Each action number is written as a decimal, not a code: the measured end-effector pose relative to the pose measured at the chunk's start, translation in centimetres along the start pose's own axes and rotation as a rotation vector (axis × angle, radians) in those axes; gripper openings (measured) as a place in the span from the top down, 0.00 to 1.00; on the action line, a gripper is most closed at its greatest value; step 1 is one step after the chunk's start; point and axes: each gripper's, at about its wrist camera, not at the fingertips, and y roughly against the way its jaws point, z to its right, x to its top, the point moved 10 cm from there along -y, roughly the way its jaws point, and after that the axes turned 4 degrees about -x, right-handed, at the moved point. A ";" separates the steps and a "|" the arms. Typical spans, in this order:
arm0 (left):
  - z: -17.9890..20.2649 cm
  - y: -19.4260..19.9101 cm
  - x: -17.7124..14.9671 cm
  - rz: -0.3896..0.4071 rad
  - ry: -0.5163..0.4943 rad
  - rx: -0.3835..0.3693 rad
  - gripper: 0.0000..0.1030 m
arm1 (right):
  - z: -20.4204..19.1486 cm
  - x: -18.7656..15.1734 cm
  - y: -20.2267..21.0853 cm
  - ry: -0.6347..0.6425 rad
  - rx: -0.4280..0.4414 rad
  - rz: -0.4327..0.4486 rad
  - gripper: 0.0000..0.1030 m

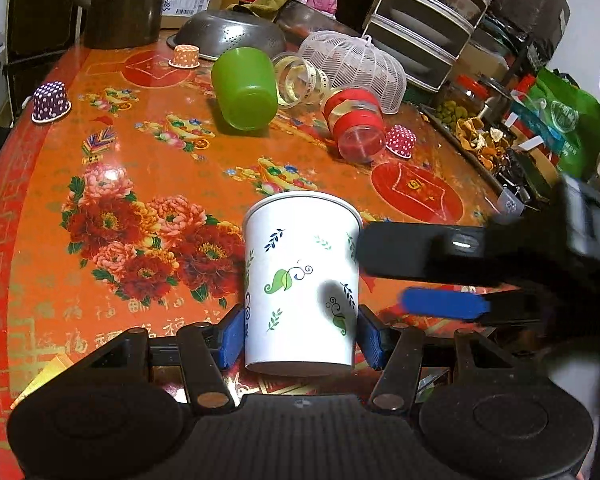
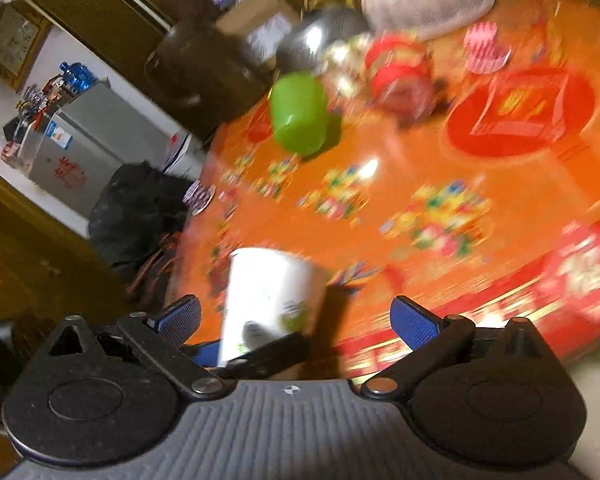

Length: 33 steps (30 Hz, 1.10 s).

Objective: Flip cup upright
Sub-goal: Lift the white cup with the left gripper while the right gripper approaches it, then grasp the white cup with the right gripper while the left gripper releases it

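A white paper cup with green and blue leaf prints (image 1: 300,280) stands between my left gripper's blue pads (image 1: 232,336). My left gripper (image 1: 300,338) is shut on its lower part, wide rim up. My right gripper (image 1: 440,272) reaches in from the right, its black finger beside the cup's upper right. In the blurred right wrist view the cup (image 2: 268,300) sits left of centre and my right gripper (image 2: 296,320) is open and empty.
On the orange flowered table (image 1: 140,168) lie a green cup (image 1: 244,88), a clear jar (image 1: 300,80), a red-banded glass (image 1: 356,124), small dotted paper cups (image 1: 51,101), a metal colander (image 1: 232,34) and a white mesh cover (image 1: 356,64). Dishes and bags crowd the right.
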 end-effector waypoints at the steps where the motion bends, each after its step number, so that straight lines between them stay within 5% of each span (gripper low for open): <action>1: 0.0 0.0 0.0 0.000 0.003 -0.004 0.41 | -0.1 0.1 -0.6 -0.015 0.002 -0.020 0.01; 21: -0.6 -0.1 0.2 -0.006 0.045 -0.072 0.41 | -1.9 1.1 -4.6 0.073 -0.141 -0.120 0.27; 33: -0.7 -0.1 0.3 -0.005 0.018 -0.080 0.40 | -2.3 1.2 -4.6 0.110 -0.158 -0.117 0.33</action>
